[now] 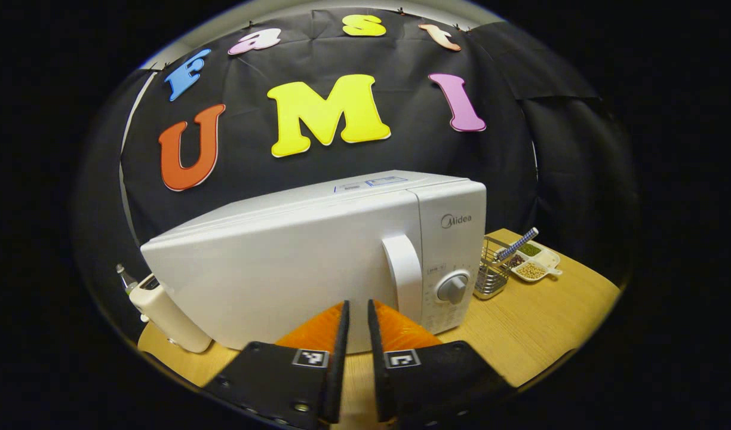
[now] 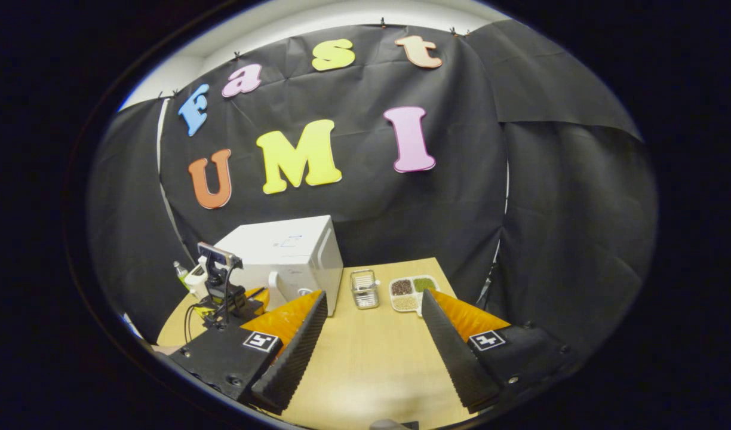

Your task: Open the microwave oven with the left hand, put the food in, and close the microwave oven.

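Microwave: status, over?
Left tongs nearly shut, empty, just short of the handle. Right tongs open, empty. Microwave door closed. Nothing blocking.

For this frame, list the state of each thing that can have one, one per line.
microwave oven: door closed
door handle: untouched, left gripper just short of it
left gripper: fingers nearly together, empty
right gripper: wide open, empty, over the table
divided dish: filled, on the table
wire basket: upright

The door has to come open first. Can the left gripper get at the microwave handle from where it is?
Probably yes: the left gripper points at the closed microwave, and nothing stands between it and the handle just right of its nearly shut fingers.
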The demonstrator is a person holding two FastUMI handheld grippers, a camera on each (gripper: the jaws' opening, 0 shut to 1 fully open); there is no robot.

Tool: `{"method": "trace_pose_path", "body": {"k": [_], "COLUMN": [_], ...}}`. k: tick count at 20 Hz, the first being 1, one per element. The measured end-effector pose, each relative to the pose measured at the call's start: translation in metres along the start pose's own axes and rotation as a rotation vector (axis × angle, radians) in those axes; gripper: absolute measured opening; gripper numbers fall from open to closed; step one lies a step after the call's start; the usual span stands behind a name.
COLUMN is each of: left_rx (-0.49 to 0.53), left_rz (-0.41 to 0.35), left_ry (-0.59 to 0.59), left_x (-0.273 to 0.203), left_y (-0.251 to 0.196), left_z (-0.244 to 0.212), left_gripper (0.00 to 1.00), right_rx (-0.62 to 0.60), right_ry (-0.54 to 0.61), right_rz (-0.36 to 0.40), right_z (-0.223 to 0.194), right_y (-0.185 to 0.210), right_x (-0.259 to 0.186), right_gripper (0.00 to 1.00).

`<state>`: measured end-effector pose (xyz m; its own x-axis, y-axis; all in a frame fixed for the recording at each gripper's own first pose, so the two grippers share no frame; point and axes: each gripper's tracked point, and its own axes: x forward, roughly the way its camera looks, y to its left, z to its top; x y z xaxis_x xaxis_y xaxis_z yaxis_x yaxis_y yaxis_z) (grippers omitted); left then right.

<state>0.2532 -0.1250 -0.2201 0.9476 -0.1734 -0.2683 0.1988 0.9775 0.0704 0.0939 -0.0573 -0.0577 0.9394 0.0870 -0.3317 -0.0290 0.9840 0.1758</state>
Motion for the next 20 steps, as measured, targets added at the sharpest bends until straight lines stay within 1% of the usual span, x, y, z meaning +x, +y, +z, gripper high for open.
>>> {"method": "trace_pose_path", "body": {"k": [1, 2, 3, 4, 5, 6, 7, 8, 10, 11, 12, 13, 14, 15, 16, 20], "left_rx": [-0.020, -0.023, -0.024, -0.027, -0.029, -0.035, -0.049, -0.069, -0.111, -0.132, -0.143, -0.147, -0.145, -0.146, -0.152, -0.188], "left_rz": [-0.022, -0.004, 0.004, 0.003, 0.007, 0.009, 0.011, 0.012, 0.018, 0.019, 0.021, 0.022, 0.028, 0.036, 0.040, 0.087], "left_ry": [0.007, 0.010, 0.020, 0.035, 0.047, 0.058, 0.060, 0.059, 0.050, 0.041, 0.028, 0.024, 0.012, 0.000, -0.012, -0.089], "left_x": [-0.007, -0.015, -0.025, -0.031, -0.039, -0.051, -0.063, -0.075, -0.109, -0.127, -0.145, -0.163, -0.182, -0.200, -0.216, -0.275], "left_y": [-0.003, 0.004, 0.010, 0.012, 0.017, 0.022, 0.026, 0.028, 0.038, 0.043, 0.049, 0.055, 0.064, 0.072, 0.075, 0.114], "left_z": [-0.007, -0.013, -0.020, -0.029, -0.035, -0.040, -0.042, -0.043, -0.041, -0.037, -0.032, -0.028, -0.022, -0.016, -0.008, 0.036], "left_gripper": [0.54, 0.87, 0.96, 0.96, 0.88, 0.96, 0.96, 0.97, 0.96, 0.96, 0.96, 0.96, 0.96, 0.96, 0.96, 0.96], "right_rx": [0.004, 0.005, 0.002, -0.005, -0.012, -0.016, -0.020, -0.027, -0.047, -0.052, -0.053, -0.049, -0.048, -0.049, -0.052, -0.077], "right_ry": [0.000, 0.002, 0.004, 0.006, 0.009, 0.015, 0.023, 0.035, 0.049, 0.054, 0.058, 0.059, 0.058, 0.057, 0.051, -0.008], "right_rz": [-0.003, -0.005, -0.008, -0.011, -0.012, -0.012, -0.008, -0.002, 0.017, 0.029, 0.045, 0.061, 0.077, 0.090, 0.100, 0.114], "right_z": [-0.002, -0.004, -0.007, -0.010, -0.014, -0.018, -0.024, -0.030, -0.041, -0.046, -0.050, -0.056, -0.059, -0.063, -0.064, -0.060], "right_y": [0.002, 0.004, 0.007, 0.011, 0.015, 0.020, 0.027, 0.036, 0.055, 0.065, 0.077, 0.088, 0.100, 0.111, 0.120, 0.147], "right_x": [-0.002, -0.005, -0.008, -0.010, -0.013, -0.015, -0.017, -0.018, -0.019, -0.020, -0.020, -0.022, -0.022, -0.025, -0.027, -0.034], "right_gripper": [0.92, 0.92, 0.92, 0.92, 0.92, 0.92, 0.92, 1.00, 1.00, 0.92, 1.00, 1.00, 0.92, 0.92, 1.00, 1.00]}}
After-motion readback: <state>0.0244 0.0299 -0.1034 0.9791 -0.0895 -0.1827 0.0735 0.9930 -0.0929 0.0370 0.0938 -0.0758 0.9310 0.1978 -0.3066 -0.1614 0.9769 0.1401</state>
